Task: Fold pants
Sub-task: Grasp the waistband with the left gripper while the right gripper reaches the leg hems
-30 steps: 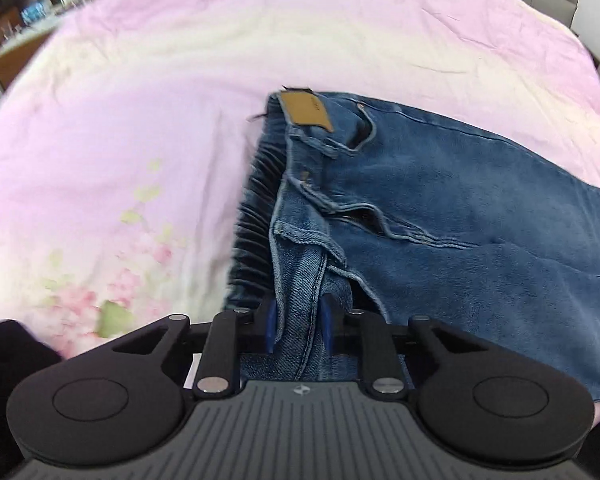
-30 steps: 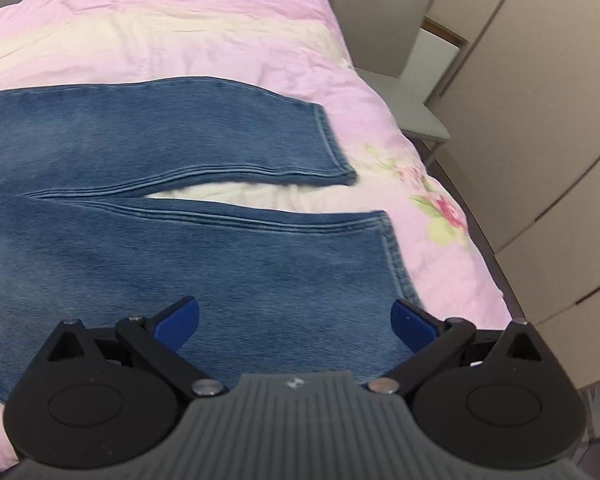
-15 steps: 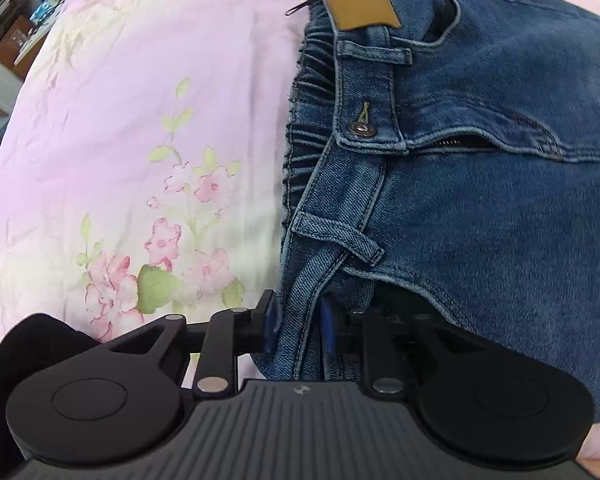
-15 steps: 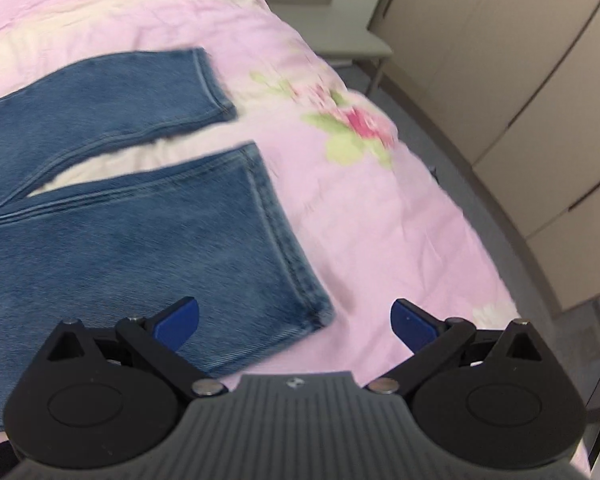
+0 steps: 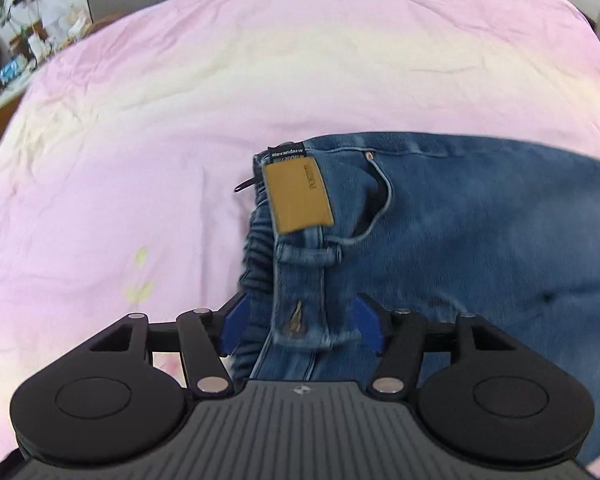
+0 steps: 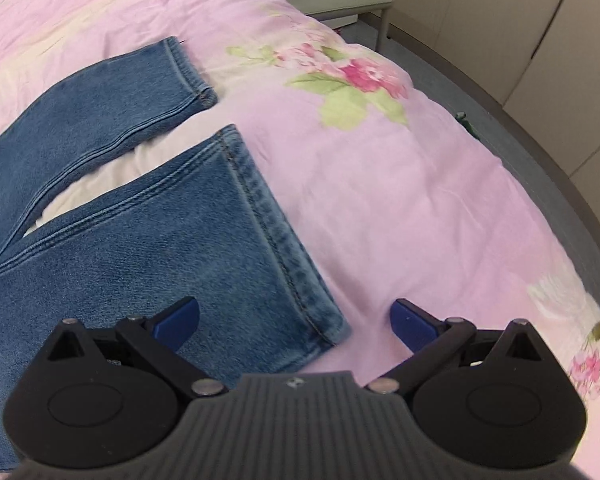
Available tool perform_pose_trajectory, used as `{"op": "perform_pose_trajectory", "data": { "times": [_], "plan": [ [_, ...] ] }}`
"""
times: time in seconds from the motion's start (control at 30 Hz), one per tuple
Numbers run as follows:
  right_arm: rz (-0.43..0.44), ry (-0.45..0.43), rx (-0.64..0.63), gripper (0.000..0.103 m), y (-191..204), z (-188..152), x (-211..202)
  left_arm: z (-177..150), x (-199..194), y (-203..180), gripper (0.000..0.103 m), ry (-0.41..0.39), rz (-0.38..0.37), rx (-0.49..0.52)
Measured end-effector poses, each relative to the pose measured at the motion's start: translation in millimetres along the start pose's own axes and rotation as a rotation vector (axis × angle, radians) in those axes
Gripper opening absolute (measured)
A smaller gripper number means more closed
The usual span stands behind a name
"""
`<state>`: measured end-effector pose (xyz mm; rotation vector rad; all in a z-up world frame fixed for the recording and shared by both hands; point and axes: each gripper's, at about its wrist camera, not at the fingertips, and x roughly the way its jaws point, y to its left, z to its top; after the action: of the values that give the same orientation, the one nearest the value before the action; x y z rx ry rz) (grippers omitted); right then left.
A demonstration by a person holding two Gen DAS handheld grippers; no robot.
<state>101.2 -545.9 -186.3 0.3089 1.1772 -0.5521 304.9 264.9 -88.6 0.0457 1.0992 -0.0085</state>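
Blue jeans [image 5: 460, 240] lie flat on the bed, with the waist toward my left gripper and the legs toward my right. In the left wrist view the waistband [image 5: 300, 280], with its tan leather patch [image 5: 298, 196], runs between the fingers of my left gripper [image 5: 300, 326]. Its jaws are opening and the pads stand off the denim. In the right wrist view the two legs [image 6: 140, 260] spread apart. My right gripper [image 6: 296, 320] hovers wide open over the near leg's hem corner [image 6: 320, 320], gripping nothing. The far leg [image 6: 112, 92] lies beyond.
A pink floral bed cover [image 6: 400, 200] lies under the jeans. The bed edge drops to a grey floor [image 6: 540, 152] on the right, with beige wardrobe doors [image 6: 540, 40] and a pale chair [image 6: 340, 0] behind. A cluttered desk [image 5: 20, 52] stands far left.
My left gripper's jaws have spread off the waistband they were pinching. The right gripper, open throughout, has slid and rolled along the near leg to its hem corner.
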Motion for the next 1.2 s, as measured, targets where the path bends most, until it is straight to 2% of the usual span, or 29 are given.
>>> {"op": "perform_pose_trajectory", "data": {
  "times": [0.07, 0.17, 0.23, 0.27, 0.3, 0.37, 0.4, 0.5, 0.57, 0.63, 0.7, 0.77, 0.87, 0.9, 0.93, 1.0, 1.03, 1.1, 1.2],
  "plan": [
    [-0.016, -0.005, -0.031, 0.098, 5, 1, -2, 2, 37, 3, 0.070, 0.012, -0.027, -0.029],
    [-0.042, -0.006, -0.064, 0.098, 10, 0, -5, 5, 66, 9, 0.070, 0.026, -0.012, -0.066],
    [-0.066, -0.006, -0.087, 0.098, 13, 1, -5, 3, 81, 16, 0.069, 0.019, -0.038, -0.100],
    [-0.078, -0.006, -0.096, 0.098, 15, 1, -4, 2, 83, 18, 0.064, 0.007, -0.059, -0.112],
    [-0.088, -0.006, -0.104, 0.098, 17, 2, -3, 2, 84, 18, 0.046, 0.001, -0.090, -0.118],
    [-0.105, 0.002, -0.120, 0.098, 21, 4, 1, 1, 82, 13, 0.026, -0.029, -0.049, -0.101],
    [-0.115, 0.005, -0.126, 0.098, 23, 5, 4, -1, 79, 8, 0.007, -0.044, -0.032, -0.078],
    [-0.140, 0.001, -0.127, 0.098, 28, 9, 10, -5, 56, -15, 0.007, -0.139, 0.112, -0.013],
    [-0.155, -0.004, -0.127, 0.098, 31, 13, 13, -2, 47, -27, 0.007, -0.200, 0.181, 0.028],
    [-0.168, -0.006, -0.130, 0.098, 35, 16, 15, 5, 46, -30, 0.007, -0.208, 0.236, 0.037],
    [-0.171, -0.010, -0.143, 0.098, 40, 18, 13, 10, 61, -25, 0.007, -0.141, 0.246, 0.023],
    [-0.165, -0.020, -0.162, 0.098, 42, 18, 9, 6, 83, -25, 0.008, -0.078, 0.273, 0.062],
    [-0.141, -0.024, -0.164, 0.098, 38, 16, 4, -2, 96, -28, 0.010, -0.059, 0.296, 0.080],
    [-0.133, -0.023, -0.158, 0.098, 35, 16, 2, -1, 93, -28, 0.015, -0.062, 0.297, 0.074],
    [-0.121, -0.024, -0.151, 0.098, 31, 14, -3, 0, 86, -26, 0.024, -0.061, 0.305, 0.068],
    [-0.094, -0.034, -0.147, 0.098, 23, 13, -8, -1, 66, -25, 0.030, -0.081, 0.306, 0.102],
    [-0.078, -0.044, -0.147, 0.098, 20, 12, -11, -4, 54, -26, 0.037, -0.102, 0.311, 0.137],
    [-0.023, -0.051, -0.164, 0.098, 16, 10, -18, -13, 28, -30, 0.042, -0.135, 0.289, 0.227],
    [0.061, -0.056, -0.240, 0.096, 18, 5, -29, -37, -9, -40, 0.043, -0.135, 0.228, 0.365]
  ]
}}
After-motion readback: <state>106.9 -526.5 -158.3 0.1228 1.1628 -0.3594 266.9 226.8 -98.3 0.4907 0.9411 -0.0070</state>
